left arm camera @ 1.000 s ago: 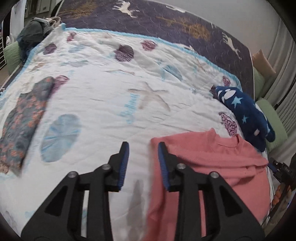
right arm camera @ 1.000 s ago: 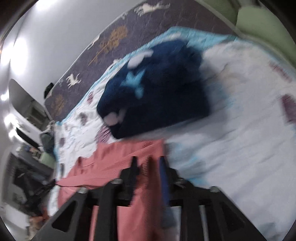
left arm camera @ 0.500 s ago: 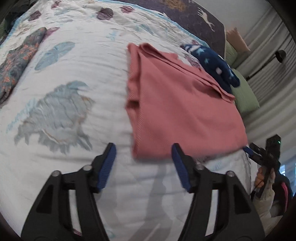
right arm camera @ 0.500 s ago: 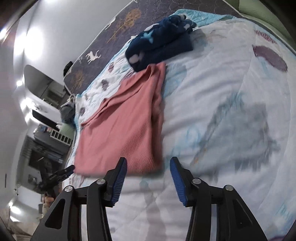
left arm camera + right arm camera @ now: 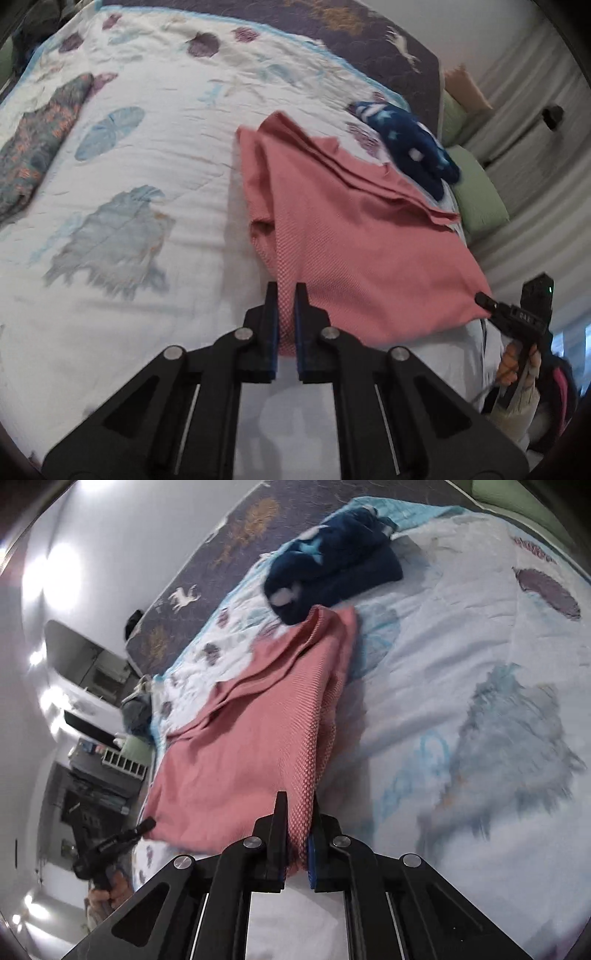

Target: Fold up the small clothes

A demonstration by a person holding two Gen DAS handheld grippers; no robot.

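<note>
A pink knit sweater [image 5: 354, 229] lies folded lengthwise on the white sea-print quilt [image 5: 147, 177]. My left gripper [image 5: 286, 295] is shut on the sweater's near left hem corner. My right gripper [image 5: 297, 805] is shut on the near right hem corner of the same sweater [image 5: 251, 738]. The right gripper also shows at the far right in the left wrist view [image 5: 487, 301], pinching that corner. The left gripper shows at the lower left in the right wrist view [image 5: 146, 827].
A folded navy star-print garment [image 5: 410, 151] lies beyond the sweater's collar, also in the right wrist view [image 5: 332, 568]. A folded floral garment [image 5: 37, 140] lies at the left. Green pillows [image 5: 476, 195] sit at the bed's right edge. A dark quilt [image 5: 354, 33] covers the head end.
Both grippers were open just short of the sweater's hem half a second ago. Each has moved in and closed on a hem corner.
</note>
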